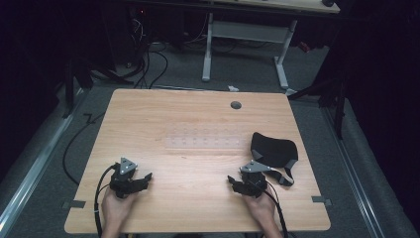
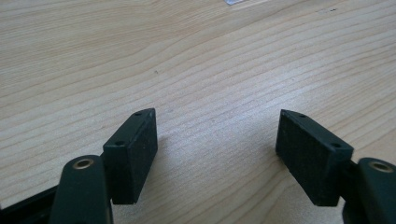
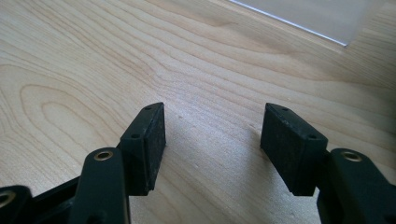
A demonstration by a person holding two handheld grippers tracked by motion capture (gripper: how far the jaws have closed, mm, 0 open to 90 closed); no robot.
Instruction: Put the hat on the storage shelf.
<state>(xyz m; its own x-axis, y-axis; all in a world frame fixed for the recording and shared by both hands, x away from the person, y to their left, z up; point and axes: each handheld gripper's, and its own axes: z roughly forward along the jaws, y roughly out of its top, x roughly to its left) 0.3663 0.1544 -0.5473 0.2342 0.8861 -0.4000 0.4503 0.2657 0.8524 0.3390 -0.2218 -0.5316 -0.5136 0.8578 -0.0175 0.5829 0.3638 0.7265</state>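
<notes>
Resting on the near part of a wooden table (image 1: 198, 119), both grippers sit low over the surface, each held in one of the person's hands. The tabletop is a pale, rectangular slab with rounded corners and a fine, wavy grain; a small round grey cap (image 1: 236, 105) is set into its far edge.

The left gripper (image 1: 147, 177) lies near the near-left corner, its jaws pointing right. In the left gripper view (image 2: 215, 140) its jaws stand released, wide apart, with bare wood between them. The pads (image 2: 135, 156) are flat, matt black blocks with a fine rough face and small screw holes along the edge.

The right gripper (image 1: 231, 181) lies near the near-right side, its jaws pointing left. In the right gripper view (image 3: 212, 140) its jaws are likewise released, with nothing between them.

A black mask (image 1: 273, 148) of soft, dull fabric, rounded and cupped in shape, lies on the table just beyond and to the right of the right gripper. Its pale strap (image 1: 283, 176) loops toward the near edge, close beside that gripper.

A thin, clear rectangular sheet (image 1: 203, 141) with faint rows of dots lies flat at the table's centre, far of both grippers; its corner shows in the right gripper view (image 3: 317, 16).
</notes>
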